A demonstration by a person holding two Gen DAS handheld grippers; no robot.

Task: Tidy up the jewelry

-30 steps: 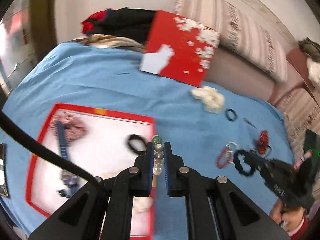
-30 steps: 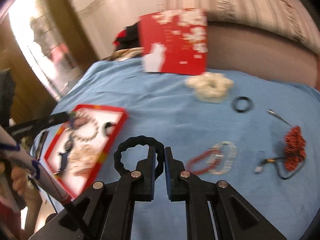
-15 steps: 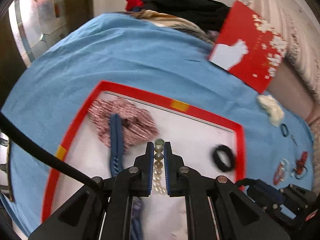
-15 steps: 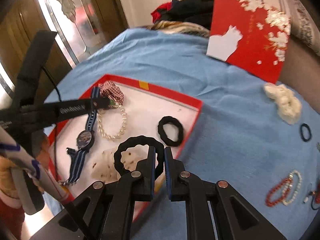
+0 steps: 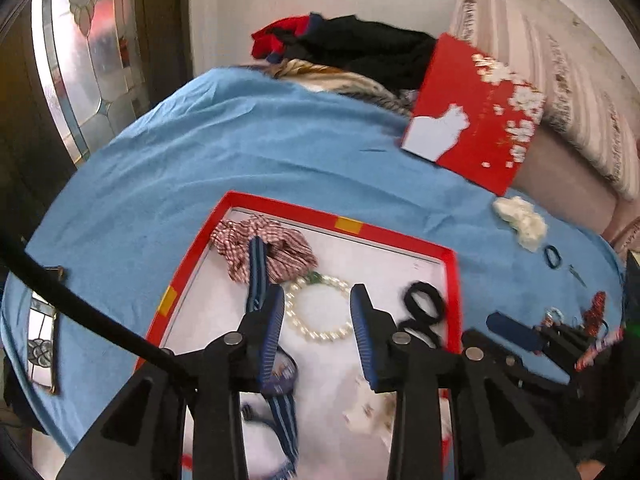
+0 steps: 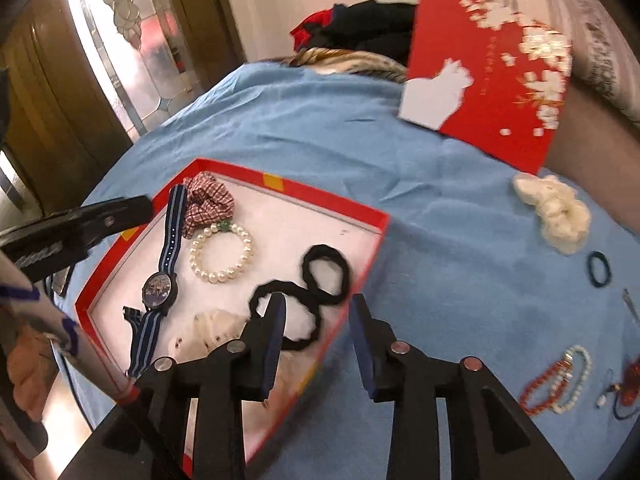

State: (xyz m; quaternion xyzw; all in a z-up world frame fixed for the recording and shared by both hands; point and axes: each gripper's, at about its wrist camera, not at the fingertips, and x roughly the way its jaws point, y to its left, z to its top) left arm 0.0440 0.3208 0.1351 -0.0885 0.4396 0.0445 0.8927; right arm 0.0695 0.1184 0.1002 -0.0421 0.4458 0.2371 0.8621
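A red-rimmed tray [image 5: 400, 237] [image 6: 328, 204] lies on the blue cloth. In it lie a pearl bracelet [image 5: 320, 312] [image 6: 221, 254], a blue-strap watch [image 6: 162, 288], a checked scrunchie [image 5: 264, 246] [image 6: 208, 200] and two black hair ties [image 6: 324, 270] [image 5: 424, 306]. My left gripper [image 5: 318, 320] is open and empty just above the pearl bracelet. My right gripper [image 6: 318, 320] is open and empty above the tray's near right edge, over the nearer black hair tie [image 6: 288, 312]. It also shows in the left wrist view [image 5: 520, 336].
A red box lid [image 5: 476, 120] [image 6: 488, 76] leans at the back, with clothes [image 5: 352, 48] behind it. On the cloth to the right lie a white scrunchie [image 6: 556, 210], a small dark ring [image 6: 599, 267], red and white bead bracelets [image 6: 560, 380] and a red bead piece [image 5: 596, 312].
Both grippers have opened. The left let the pearl bracelet go into the tray; the right let the black hair tie go, and it lies in the tray beside the other one.
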